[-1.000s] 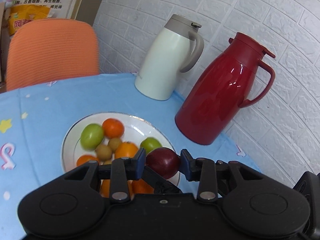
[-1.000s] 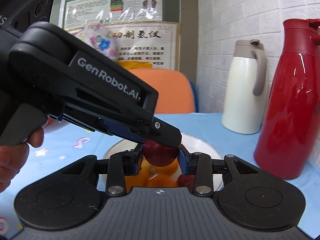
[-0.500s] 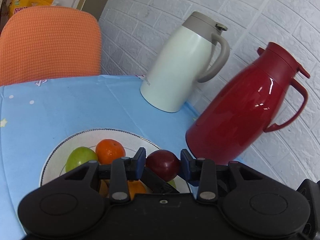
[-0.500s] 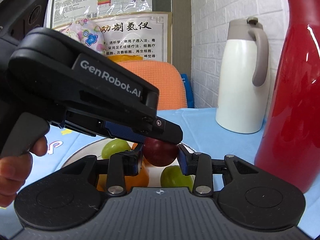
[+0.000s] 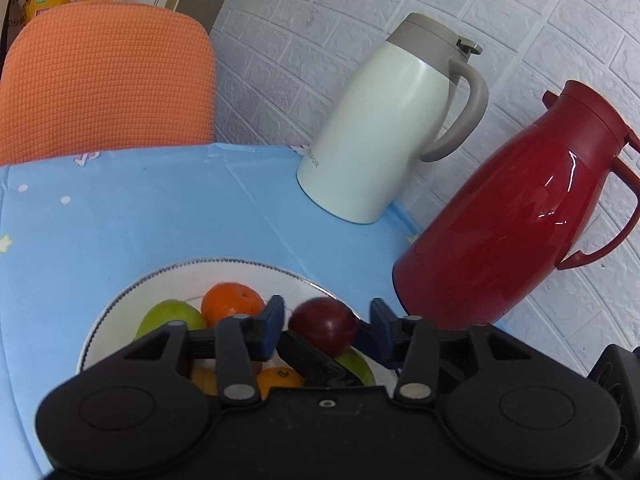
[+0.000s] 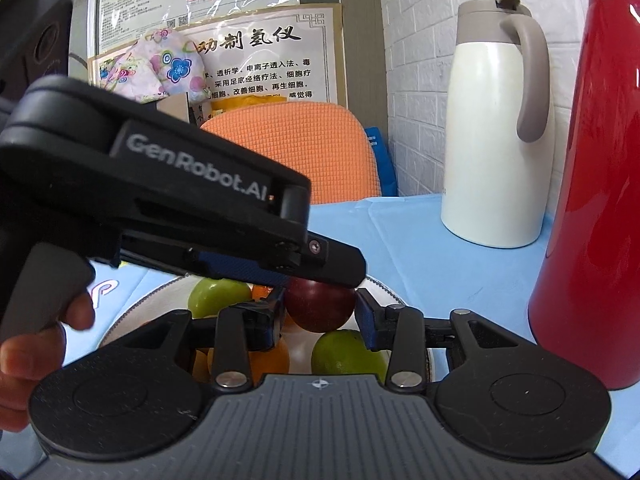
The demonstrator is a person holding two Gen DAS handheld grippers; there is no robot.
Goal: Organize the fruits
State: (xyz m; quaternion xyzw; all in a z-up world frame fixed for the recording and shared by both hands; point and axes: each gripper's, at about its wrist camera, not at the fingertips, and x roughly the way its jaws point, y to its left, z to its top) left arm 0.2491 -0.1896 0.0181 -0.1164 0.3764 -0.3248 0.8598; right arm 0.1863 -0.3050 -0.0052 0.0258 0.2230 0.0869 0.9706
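A dark red plum (image 5: 323, 325) hangs just above a white plate (image 5: 132, 292) that holds green fruits (image 5: 168, 318) and oranges (image 5: 232, 300). My left gripper (image 5: 326, 316) straddles the plum with its jaws opening, and there is a gap on each side. In the right wrist view the plum (image 6: 320, 306) sits between the pads of my right gripper (image 6: 322, 312). Those pads still touch its sides while the jaws begin opening. The left gripper's finger (image 6: 332, 264) crosses just over the plum. Part of the plate is hidden behind both grippers.
A white jug (image 5: 384, 136) and a red jug (image 5: 508, 216) stand on the blue tablecloth (image 5: 160, 208) against the brick wall, right of the plate. An orange chair back (image 5: 104, 80) rises behind the table. A hand (image 6: 24, 360) grips the left gripper's handle.
The left gripper's jaws have spread off the plum. Both grippers moved forward and slightly down over the plate, so the jugs look nearer. The right pads stay at the plum's sides.
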